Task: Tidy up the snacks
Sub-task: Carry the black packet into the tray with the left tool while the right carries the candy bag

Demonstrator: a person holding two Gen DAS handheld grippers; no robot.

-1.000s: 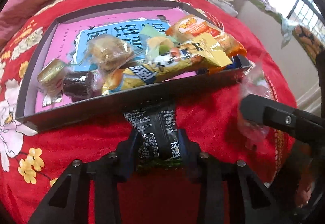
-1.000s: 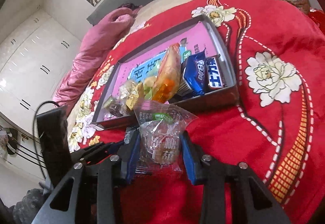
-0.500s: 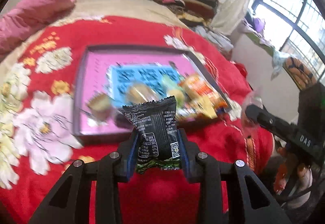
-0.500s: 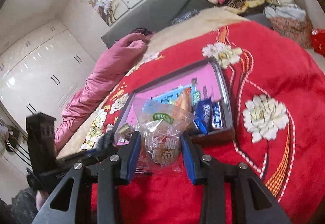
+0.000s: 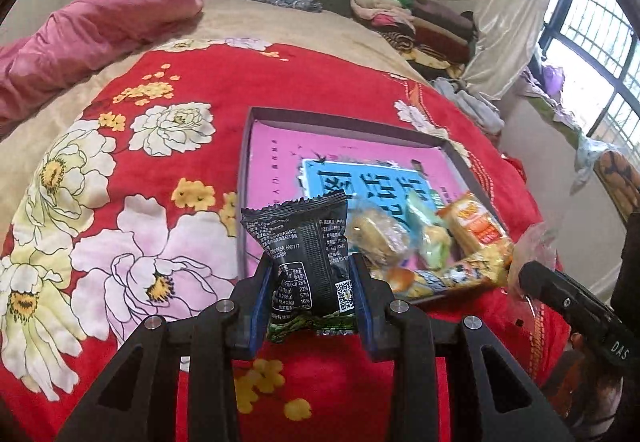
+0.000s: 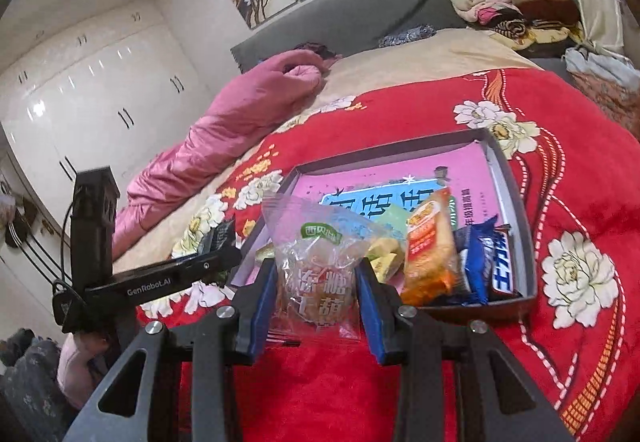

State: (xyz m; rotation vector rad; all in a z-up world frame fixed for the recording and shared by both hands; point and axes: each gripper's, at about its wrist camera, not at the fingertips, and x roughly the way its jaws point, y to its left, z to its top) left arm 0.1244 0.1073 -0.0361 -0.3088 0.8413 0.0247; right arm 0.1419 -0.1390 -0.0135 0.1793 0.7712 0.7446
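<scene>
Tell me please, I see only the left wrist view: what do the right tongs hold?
Observer: The right tongs are shut on a clear packet with a brown pastry and a green label.
Operator: Does anything lie in the tray beside the orange packet?
Observer: Yes, blue wrapped bars lie in the near right corner of the tray, against the orange packet.

We see the box's (image 5: pixel 246 145) far pink half bare and open from above. Heaped snacks (image 5: pixel 436 242) crowd its near end. The red blanket (image 5: pixel 168 81) around it lies clear.
</scene>
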